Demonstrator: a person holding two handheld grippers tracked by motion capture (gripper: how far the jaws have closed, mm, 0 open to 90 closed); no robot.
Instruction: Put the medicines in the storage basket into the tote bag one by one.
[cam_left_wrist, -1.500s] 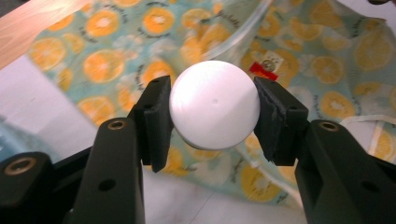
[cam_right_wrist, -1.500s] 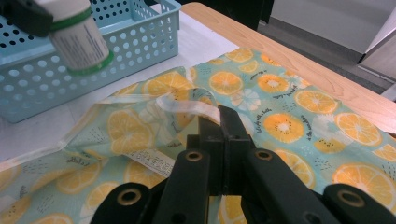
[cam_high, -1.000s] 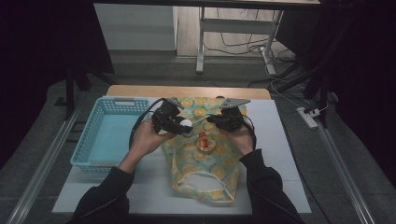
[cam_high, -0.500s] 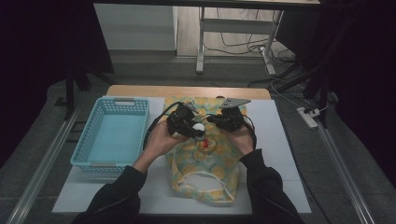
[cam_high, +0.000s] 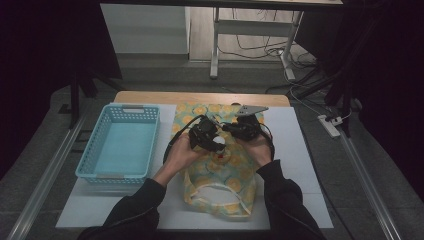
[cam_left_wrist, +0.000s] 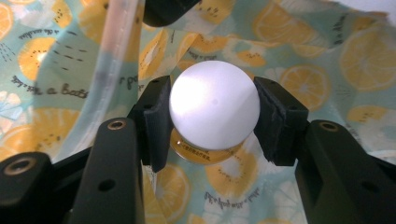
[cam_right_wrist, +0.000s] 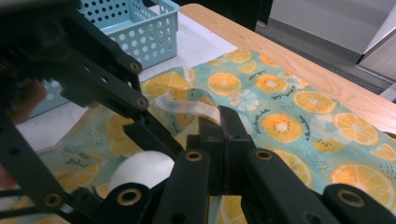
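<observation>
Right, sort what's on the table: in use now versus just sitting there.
In use:
- white ball, clamped in the left gripper
- orange-print bag
- its pale strap, pinched by the right gripper

Sitting there:
- blue basket, empty
- white mat

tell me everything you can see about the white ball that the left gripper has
The white ball is smooth, matte and plain, with no markings, and looks like hard plastic. The left gripper clamps it between its two black padded jaws, one pad on each side. It is held just above the orange-print cloth, with a gold-rimmed round piece bearing small lettering under its lower edge. In the high view the ball sits over the middle of the cloth, close to the right gripper.
</observation>
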